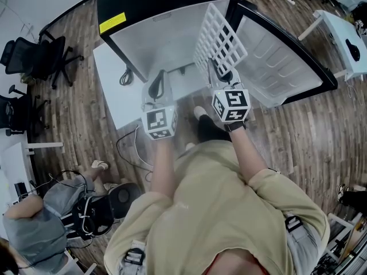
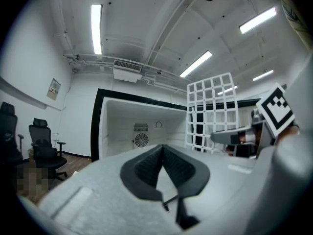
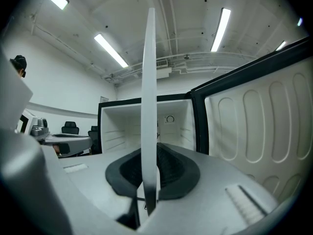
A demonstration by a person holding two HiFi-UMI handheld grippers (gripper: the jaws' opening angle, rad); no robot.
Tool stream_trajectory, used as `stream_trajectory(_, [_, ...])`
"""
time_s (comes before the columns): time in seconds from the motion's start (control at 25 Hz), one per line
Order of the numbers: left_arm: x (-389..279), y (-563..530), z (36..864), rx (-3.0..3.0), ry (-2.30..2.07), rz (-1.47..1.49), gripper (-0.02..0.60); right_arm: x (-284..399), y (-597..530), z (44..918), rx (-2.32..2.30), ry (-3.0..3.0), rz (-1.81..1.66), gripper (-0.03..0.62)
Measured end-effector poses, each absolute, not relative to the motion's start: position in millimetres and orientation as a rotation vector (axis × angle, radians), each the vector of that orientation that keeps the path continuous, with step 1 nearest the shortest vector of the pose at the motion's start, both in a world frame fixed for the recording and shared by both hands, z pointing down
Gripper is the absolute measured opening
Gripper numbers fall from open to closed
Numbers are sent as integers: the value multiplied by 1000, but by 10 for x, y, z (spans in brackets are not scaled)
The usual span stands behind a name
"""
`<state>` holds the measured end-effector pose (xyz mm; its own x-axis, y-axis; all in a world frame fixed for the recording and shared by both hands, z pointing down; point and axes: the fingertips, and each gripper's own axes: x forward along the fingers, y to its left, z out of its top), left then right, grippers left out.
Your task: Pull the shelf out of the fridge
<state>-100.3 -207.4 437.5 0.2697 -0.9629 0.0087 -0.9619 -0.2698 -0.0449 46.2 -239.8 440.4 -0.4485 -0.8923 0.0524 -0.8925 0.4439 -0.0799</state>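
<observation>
1. Jaws of the right gripper [image 3: 149, 173] are clamped on the lower edge of the white grid shelf [image 3: 149, 82], which rises edge-on straight up from between them.
2. From the head view, the shelf [image 1: 221, 39] stands tilted just beyond the right gripper [image 1: 221, 73], at the mouth of the open fridge [image 1: 155, 44], with the door [image 1: 281, 62] to the right of the jaws.
3. Jaws of the left gripper [image 2: 163, 153] are closed together on nothing and point at the white inside of the fridge [image 2: 142, 124] ahead.
4. To the right of the left jaws, the shelf [image 2: 212, 111] shows its full grid.
5. Office chairs [image 2: 44, 148] stand far to the left of those jaws.
</observation>
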Motion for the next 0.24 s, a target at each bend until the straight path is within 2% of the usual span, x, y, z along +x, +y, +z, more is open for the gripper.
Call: stream_trajectory(0.24, [-983,-2053,4393,-2481,1875,-67,2,603,-2415,4425,1678,-2653,142,28])
